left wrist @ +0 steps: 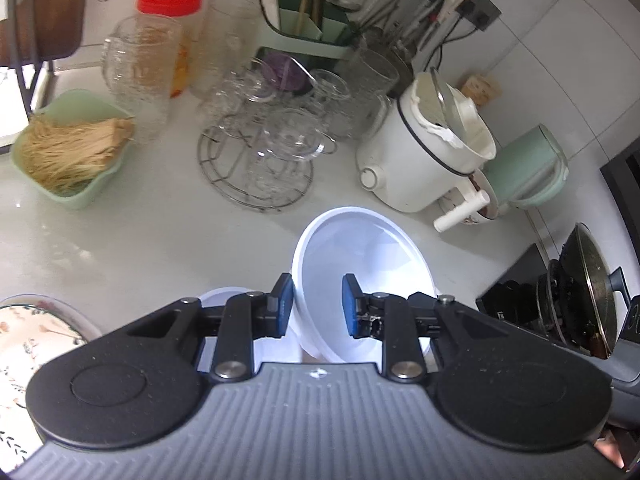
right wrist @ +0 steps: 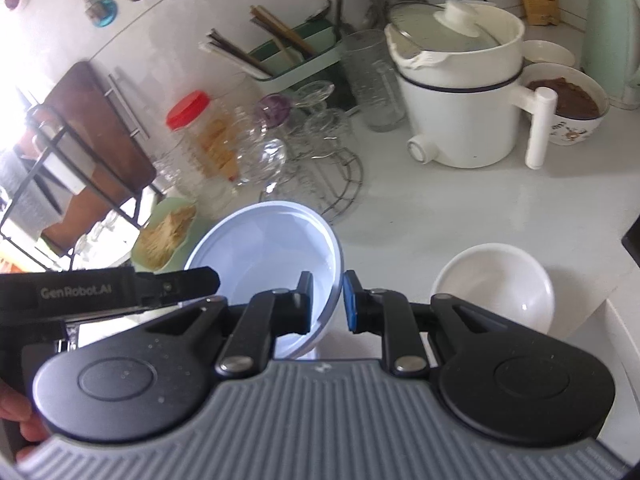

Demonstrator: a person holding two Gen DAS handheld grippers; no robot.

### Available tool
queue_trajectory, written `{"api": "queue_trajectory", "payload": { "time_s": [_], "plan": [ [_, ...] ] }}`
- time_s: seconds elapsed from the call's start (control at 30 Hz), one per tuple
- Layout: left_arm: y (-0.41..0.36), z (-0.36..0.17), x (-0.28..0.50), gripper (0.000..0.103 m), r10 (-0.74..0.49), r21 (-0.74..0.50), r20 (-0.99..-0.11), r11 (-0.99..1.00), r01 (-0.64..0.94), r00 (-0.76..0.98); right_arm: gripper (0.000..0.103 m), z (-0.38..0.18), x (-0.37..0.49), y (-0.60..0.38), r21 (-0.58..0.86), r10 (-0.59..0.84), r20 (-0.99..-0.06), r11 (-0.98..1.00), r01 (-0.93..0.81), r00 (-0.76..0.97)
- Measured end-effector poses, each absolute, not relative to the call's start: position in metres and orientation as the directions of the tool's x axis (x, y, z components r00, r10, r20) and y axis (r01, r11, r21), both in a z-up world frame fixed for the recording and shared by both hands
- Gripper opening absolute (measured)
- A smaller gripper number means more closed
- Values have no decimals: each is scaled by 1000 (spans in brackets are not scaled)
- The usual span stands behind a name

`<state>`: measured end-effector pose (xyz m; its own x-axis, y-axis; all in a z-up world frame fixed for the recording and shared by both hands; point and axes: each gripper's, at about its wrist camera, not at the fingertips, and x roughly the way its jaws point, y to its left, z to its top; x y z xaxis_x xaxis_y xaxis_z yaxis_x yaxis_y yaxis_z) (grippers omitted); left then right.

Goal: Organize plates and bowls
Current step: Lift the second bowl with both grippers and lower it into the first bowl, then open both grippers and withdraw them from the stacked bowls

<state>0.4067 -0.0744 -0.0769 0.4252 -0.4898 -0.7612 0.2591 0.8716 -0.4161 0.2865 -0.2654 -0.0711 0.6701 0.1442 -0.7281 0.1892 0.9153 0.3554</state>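
A large white bowl (left wrist: 360,276) is held tilted above the counter. In the left wrist view my left gripper (left wrist: 316,306) straddles its near rim, one pad outside and one inside, with a visible gap. In the right wrist view my right gripper (right wrist: 328,302) is shut on the opposite rim of the same bowl (right wrist: 264,248). The left gripper's body (right wrist: 108,292) shows at the left there. A smaller white bowl (right wrist: 496,288) sits on the counter to the right. A floral plate (left wrist: 28,340) lies at the lower left, and another white dish (left wrist: 228,296) shows under my left gripper.
A wire rack of glass cups (left wrist: 260,148), a white electric pot (left wrist: 424,148), a green tray of dried noodles (left wrist: 68,148), a red-lidded jar (left wrist: 172,20), a green kettle (left wrist: 528,168), a chopstick holder (right wrist: 296,56) and a bowl of brown food (right wrist: 568,104) crowd the back. A stove with a lidded wok (left wrist: 588,300) is on the right.
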Motion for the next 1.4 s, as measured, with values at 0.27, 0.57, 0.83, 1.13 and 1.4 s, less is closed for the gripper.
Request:
{"api": "queue_trajectory", "payload": {
  "time_s": [0.27, 0.57, 0.83, 1.13, 1.4],
  "plan": [
    [-42, -96, 395, 29, -437, -390, -792, 900, 196, 428, 20, -76, 294, -232, 309, 173, -737, 946, 99, 653],
    [-27, -128, 389, 29, -380, -346, -822, 925, 159, 423, 20, -106, 307, -208, 266, 195, -801, 963, 44, 566],
    [-31, -154, 390, 29, -354, -315, -852, 935, 161, 387, 20, -127, 307, -203, 240, 190, -821, 970, 24, 538],
    [-23, -152, 391, 43, -354, -328, -845, 935, 135, 402, 20, -126, 305, -206, 253, 189, -813, 967, 41, 550],
    [-26, -114, 387, 46, -382, -320, -799, 924, 208, 465, 41, -89, 291, -219, 259, 160, -738, 964, 56, 656]
  ]
}}
